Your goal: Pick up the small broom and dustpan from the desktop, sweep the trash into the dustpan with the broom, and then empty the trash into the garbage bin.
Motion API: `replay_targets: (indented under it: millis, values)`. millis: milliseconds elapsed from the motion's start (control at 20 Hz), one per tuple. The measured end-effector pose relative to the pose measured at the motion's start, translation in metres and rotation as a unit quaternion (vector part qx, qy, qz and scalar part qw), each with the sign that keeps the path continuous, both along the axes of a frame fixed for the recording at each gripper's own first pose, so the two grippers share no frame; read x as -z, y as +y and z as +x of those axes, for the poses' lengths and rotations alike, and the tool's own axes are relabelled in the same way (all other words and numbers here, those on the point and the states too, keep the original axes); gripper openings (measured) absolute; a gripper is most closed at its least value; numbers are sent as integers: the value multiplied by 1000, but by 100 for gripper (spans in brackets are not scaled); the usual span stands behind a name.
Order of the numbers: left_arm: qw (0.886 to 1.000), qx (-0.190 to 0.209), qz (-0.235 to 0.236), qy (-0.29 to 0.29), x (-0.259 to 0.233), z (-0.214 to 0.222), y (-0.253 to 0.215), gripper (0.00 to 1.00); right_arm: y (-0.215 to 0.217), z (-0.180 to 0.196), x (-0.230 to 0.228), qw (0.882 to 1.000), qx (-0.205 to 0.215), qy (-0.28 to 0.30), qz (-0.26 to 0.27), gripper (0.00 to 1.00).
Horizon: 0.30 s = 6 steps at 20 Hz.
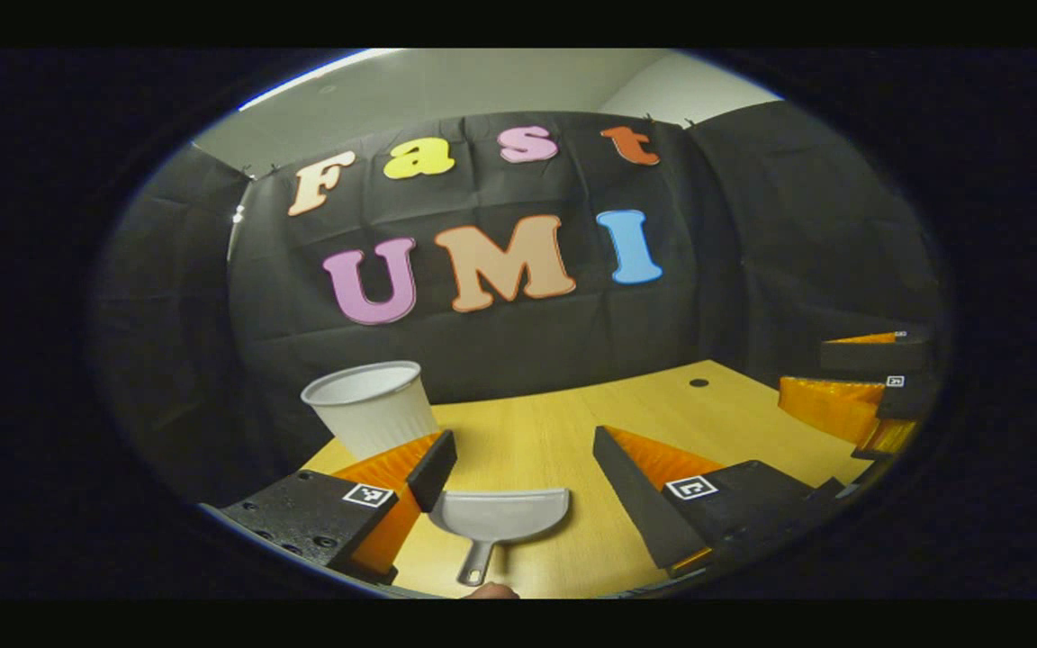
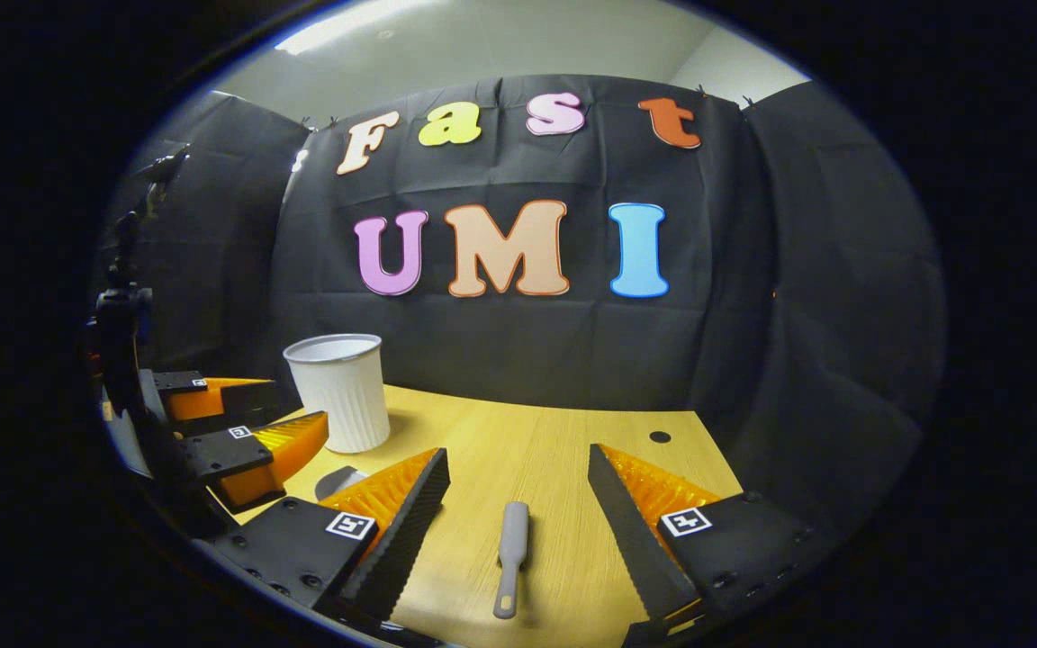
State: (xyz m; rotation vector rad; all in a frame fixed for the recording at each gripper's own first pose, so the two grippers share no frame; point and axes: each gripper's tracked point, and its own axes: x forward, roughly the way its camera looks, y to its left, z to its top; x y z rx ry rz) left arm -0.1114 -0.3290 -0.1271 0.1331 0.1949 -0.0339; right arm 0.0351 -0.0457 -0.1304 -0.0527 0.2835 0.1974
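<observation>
A grey dustpan (image 1: 498, 520) lies flat on the wooden desk (image 1: 662, 405), handle toward me, just below and between my left gripper's (image 1: 527, 477) wide-open fingers. A sliver of the dustpan (image 2: 338, 481) peeks out behind the right gripper's left finger. The small grey broom (image 2: 511, 553) lies lengthwise on the desk (image 2: 527, 441), centred under my right gripper (image 2: 514, 499), which is open and holds nothing. The white ribbed garbage bin (image 1: 374, 405) stands upright at the back left of the desk, and the bin (image 2: 343, 391) is also in the right gripper view.
The right gripper (image 1: 852, 396) hovers at the desk's right edge, and the left gripper (image 2: 239, 441) hovers beside the bin. A small dark hole (image 2: 660, 436) sits near the desk's far right corner. A small orange-brown bit (image 1: 491, 591) shows at the dustpan handle's near end.
</observation>
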Motion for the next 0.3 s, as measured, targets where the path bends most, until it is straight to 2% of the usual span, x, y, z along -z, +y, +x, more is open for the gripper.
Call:
replay_targets:
  millis: [100, 250, 300]
  values:
    - [999, 0, -3, -36, -19, -3, -3, 93, -1, 0, -2, 1000, 4, -17, 8, 99]
    - [999, 6, -3, -43, -25, -7, 1, 93, -2, -5, -10, 999, 12, -38, 9, 99]
    - [999, 12, -2, -43, -26, -6, 1, 100, -4, -6, -15, 999, 23, -45, 8, 99]
